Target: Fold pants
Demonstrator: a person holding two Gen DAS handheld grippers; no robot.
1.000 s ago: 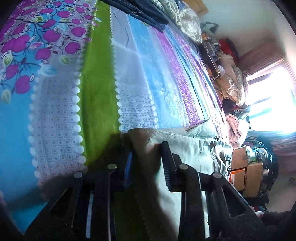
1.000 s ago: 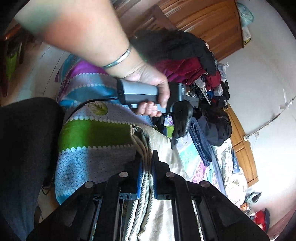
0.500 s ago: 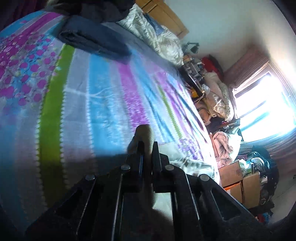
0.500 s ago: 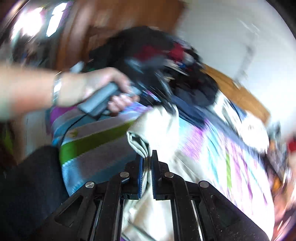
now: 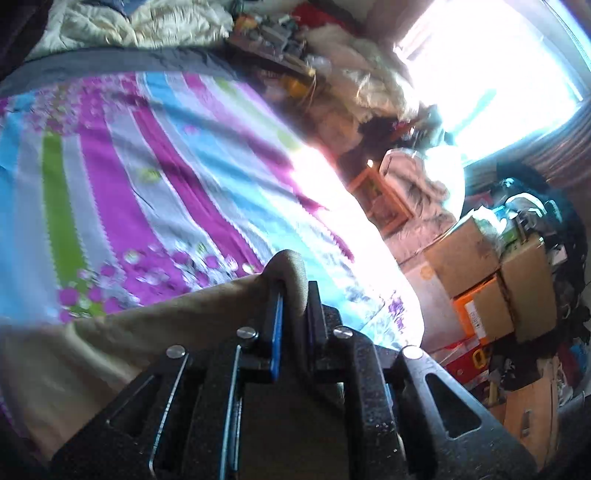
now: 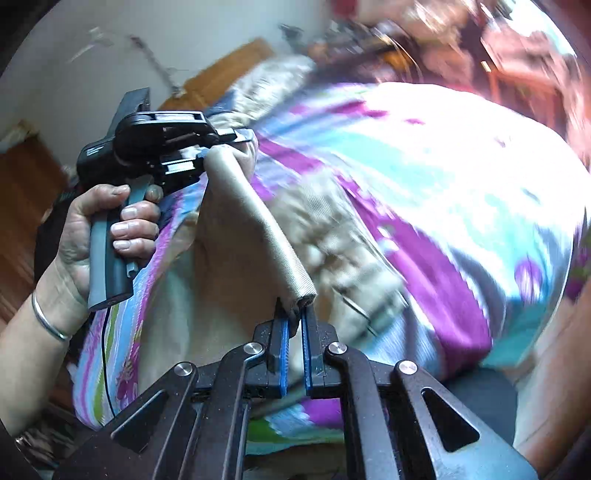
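Note:
Beige pants [image 6: 236,236] are lifted over a bed with a striped sheet [image 6: 461,192]. Their hem edge stretches taut between both grippers. My right gripper [image 6: 294,321] is shut on one corner of that edge. The left gripper [image 6: 221,147], held by a hand [image 6: 92,221] with a silver bangle, is shut on the other corner up at the left. In the left wrist view, my left gripper [image 5: 293,295] pinches a rolled beige fold [image 5: 291,269], and the cloth [image 5: 129,332] trails down to the left over the sheet [image 5: 166,166]. The rest of the pants lies bunched and blurred on the bed.
Cardboard boxes [image 5: 491,288] and piled clothes [image 5: 369,103] stand beside the bed under a bright window [image 5: 498,55]. A pale quilt [image 5: 140,26] and a dark garment [image 5: 110,62] lie at the bed's far end. Wooden furniture [image 6: 229,70] stands against the wall.
Both grippers have lifted the pants edge off the bed and swung it toward the window side. The left gripper went from open around the cloth to shut on it.

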